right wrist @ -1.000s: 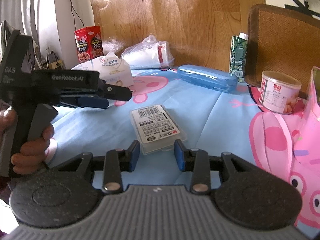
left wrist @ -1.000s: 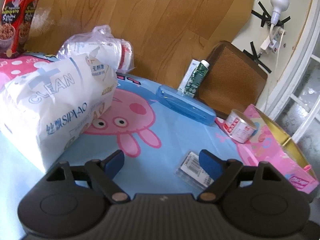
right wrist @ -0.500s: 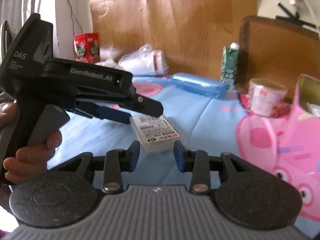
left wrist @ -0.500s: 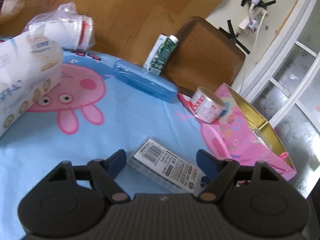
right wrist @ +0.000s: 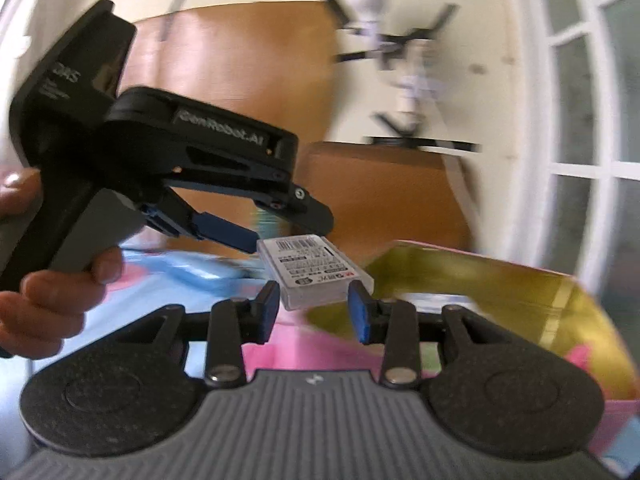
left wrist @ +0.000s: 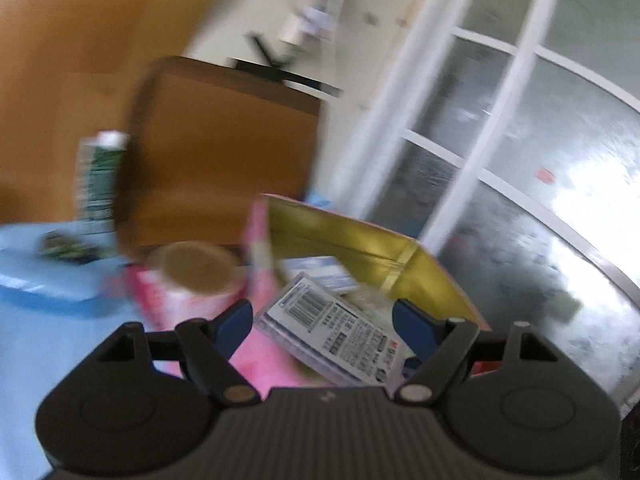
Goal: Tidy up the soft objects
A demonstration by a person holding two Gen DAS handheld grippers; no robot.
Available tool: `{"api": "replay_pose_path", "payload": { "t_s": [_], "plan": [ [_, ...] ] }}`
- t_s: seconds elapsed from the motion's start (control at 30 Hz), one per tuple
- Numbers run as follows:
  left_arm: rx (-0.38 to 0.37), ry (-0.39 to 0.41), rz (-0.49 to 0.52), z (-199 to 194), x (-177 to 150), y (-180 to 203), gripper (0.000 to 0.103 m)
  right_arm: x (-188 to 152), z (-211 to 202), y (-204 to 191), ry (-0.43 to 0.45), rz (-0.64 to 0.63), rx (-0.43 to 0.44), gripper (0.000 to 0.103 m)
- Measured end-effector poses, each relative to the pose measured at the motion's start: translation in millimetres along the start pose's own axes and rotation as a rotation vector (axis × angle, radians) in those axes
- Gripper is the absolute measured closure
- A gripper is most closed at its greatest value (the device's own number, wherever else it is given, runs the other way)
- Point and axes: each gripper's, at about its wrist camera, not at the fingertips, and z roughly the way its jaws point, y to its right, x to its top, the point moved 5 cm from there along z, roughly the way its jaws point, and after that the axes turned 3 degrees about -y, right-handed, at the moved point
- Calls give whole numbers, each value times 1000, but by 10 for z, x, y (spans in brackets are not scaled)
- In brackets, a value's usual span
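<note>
From the left wrist, the flat clear plastic packet with the barcode label [left wrist: 332, 332] was lying on the blue cartoon tablecloth [left wrist: 48, 344] half a second ago; now it is off the cloth, over the near wall of the pink gift box with the gold lining [left wrist: 360, 236]. The left gripper [left wrist: 322, 320] is spread wide with the packet between its blue pads, but through the blur I cannot tell whether either pad touches it. Judging by that, the carry is nearly over and the drop comes next. The pink-labelled round tub [left wrist: 192, 280] sits just left of the box wall, so there is little slack on that side; the gold interior already holds a pale carton [left wrist: 320, 276].

From the right wrist, the right gripper [right wrist: 314, 310] has closed its pads in on the packet's [right wrist: 312, 272] near end, apparently pinching it. The left gripper [right wrist: 240, 236] has swung in from the left and reaches the far end. The box's [right wrist: 500, 292] open mouth lies right and below, with free room there.
</note>
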Motion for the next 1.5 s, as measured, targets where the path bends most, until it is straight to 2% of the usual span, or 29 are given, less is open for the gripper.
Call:
{"api": "replay_pose_path", "payload": {
  "t_s": [0.07,0.1,0.13,0.23,0.33,0.53,0.73,0.8,0.93,1.0,1.03,1.2,1.27,1.4,1.5],
  "plan": [
    [15,-7,34,163,8,160,19,-71,95,219,-11,-25,-142,60],
    [32,-7,52,215,-8,208,19,-136,180,346,-50,-33,-226,56],
    [39,-13,59,242,-41,233,19,-198,238,481,-82,-7,-268,56],
    [55,-24,54,196,-171,173,19,-228,175,731,-76,158,-223,57],
    [103,-17,38,19,-274,-49,19,-192,143,701,-40,181,-197,57],
    [241,24,-65,-556,-602,-778,19,-105,151,142,9,137,-25,56],
    [452,27,-117,-1012,-1064,-1433,19,-179,330,-665,-80,56,181,57],
    [487,26,-145,-1115,-1158,-1584,19,-207,411,-851,-115,46,222,57],
    [516,39,-182,-1237,-1258,-1774,19,-261,519,-1074,-180,53,257,57],
    [504,55,-192,-1267,-1278,-1805,17,-291,562,-1107,-210,68,260,56],
    [498,61,-192,-1285,-1272,-1798,14,-319,591,-1111,-228,74,258,56],
    [506,70,-190,-1267,-1280,-1788,14,-445,694,-1025,-335,157,252,54],
    [509,75,-193,-1280,-1305,-1780,12,-451,699,-991,-337,189,259,54],
    [505,81,-199,-1287,-1300,-1788,10,-456,683,-1070,-338,155,260,47],
    [509,84,-202,-1293,-1297,-1790,8,-456,684,-1067,-340,158,263,47]
  ]
}}
